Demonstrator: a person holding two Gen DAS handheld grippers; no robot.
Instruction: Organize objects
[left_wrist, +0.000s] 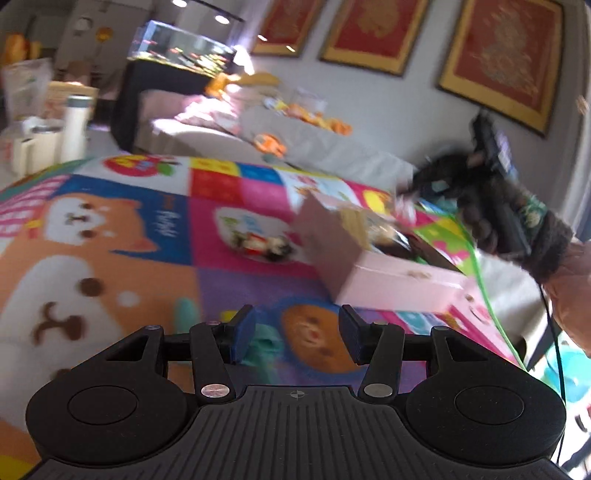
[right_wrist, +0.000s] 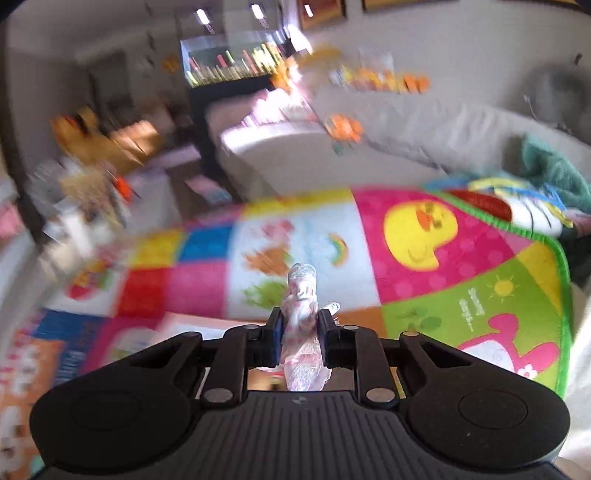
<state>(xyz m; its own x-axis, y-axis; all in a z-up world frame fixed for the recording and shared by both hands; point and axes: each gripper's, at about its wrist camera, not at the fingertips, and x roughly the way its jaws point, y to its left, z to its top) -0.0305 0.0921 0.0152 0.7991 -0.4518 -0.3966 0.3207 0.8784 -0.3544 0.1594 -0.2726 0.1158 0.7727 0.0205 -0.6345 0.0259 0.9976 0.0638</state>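
Observation:
My left gripper (left_wrist: 297, 338) is open and empty, low over the colourful play mat (left_wrist: 110, 236). A pink open box (left_wrist: 373, 269) with several items inside lies on the mat ahead and to the right. My right gripper (right_wrist: 298, 338) is shut on a small pink-and-white wrapped toy (right_wrist: 301, 321), held above the mat (right_wrist: 424, 251). In the left wrist view the right gripper (left_wrist: 410, 192) shows blurred, above the box's far side. A small cluster of toys (left_wrist: 264, 245) lies on the mat left of the box. A teal item (left_wrist: 188, 314) lies near my left fingertips.
A grey sofa (left_wrist: 332, 147) with orange toys stands behind the mat. A fish tank on a black stand (left_wrist: 177, 55) is at the back left. A white bottle (left_wrist: 75, 125) and containers stand at the left. A green blanket (right_wrist: 550, 170) lies at the mat's right.

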